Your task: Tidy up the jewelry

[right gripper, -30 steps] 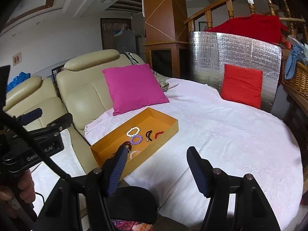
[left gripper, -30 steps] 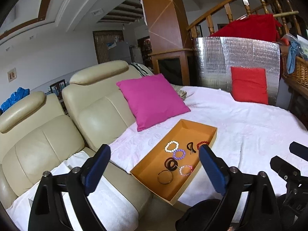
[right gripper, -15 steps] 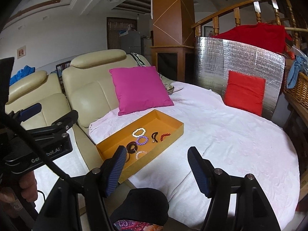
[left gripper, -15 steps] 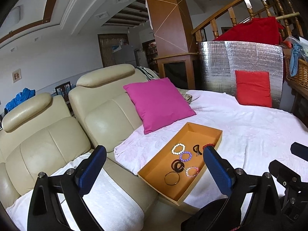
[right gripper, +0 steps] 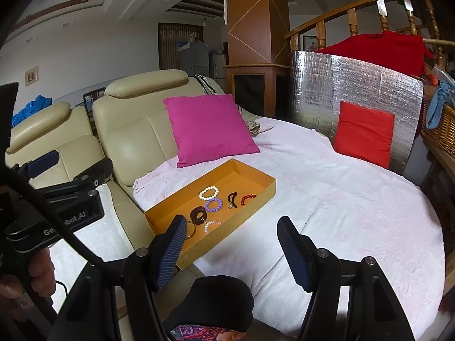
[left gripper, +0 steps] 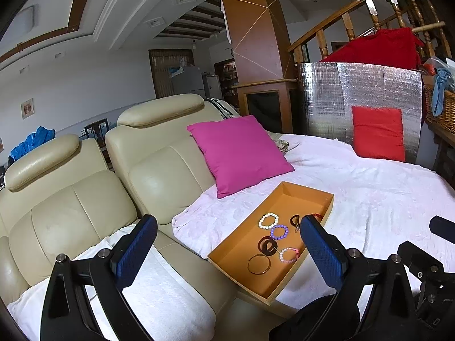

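The right gripper (right gripper: 230, 241) hangs with jaws apart and empty, like the left gripper (left gripper: 227, 244). Ahead and slightly left lies the tray (right gripper: 256, 199) of bracelets (right gripper: 209, 193) at the bed's (right gripper: 341, 213) near-left edge, its long axis running away diagonally.

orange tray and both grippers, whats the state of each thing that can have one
orange tray: open-topped, flat on the white cover, holds all the jewelry
white bead bracelet: lying flat in the tray
purple bead bracelet: flat, touching the white one
thin bangle: flat, near end of tray
left gripper: jaws open, empty
right gripper: jaws open, empty
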`<state>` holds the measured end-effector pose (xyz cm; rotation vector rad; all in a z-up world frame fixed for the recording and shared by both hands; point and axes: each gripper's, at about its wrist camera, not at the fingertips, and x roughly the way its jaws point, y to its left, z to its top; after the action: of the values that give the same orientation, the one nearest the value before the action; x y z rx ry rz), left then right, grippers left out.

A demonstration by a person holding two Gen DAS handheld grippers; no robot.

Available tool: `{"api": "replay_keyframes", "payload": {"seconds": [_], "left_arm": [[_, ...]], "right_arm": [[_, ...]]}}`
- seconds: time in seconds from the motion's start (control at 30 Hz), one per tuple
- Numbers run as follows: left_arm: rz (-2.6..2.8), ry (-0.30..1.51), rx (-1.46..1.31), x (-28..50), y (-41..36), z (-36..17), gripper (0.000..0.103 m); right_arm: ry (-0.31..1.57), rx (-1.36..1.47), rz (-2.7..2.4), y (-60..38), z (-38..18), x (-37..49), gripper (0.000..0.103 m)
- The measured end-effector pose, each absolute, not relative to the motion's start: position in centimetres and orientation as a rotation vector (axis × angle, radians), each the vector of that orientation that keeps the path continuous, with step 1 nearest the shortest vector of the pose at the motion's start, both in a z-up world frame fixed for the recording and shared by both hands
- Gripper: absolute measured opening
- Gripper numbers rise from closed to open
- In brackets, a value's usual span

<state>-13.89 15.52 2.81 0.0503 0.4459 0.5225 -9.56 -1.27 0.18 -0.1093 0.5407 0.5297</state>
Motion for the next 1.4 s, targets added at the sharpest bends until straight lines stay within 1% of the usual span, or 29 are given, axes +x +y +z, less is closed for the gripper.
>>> {"api": "replay_keyframes", "payload": {"seconds": [1.4], "left_arm": [[0.511, 0.467, -0.012, -13.9, 18.1, 1.9, 0.100]], "right_arm": [[0.568, -0.121, 0.510, 0.5, 0.0, -9.3, 0.070]]}}
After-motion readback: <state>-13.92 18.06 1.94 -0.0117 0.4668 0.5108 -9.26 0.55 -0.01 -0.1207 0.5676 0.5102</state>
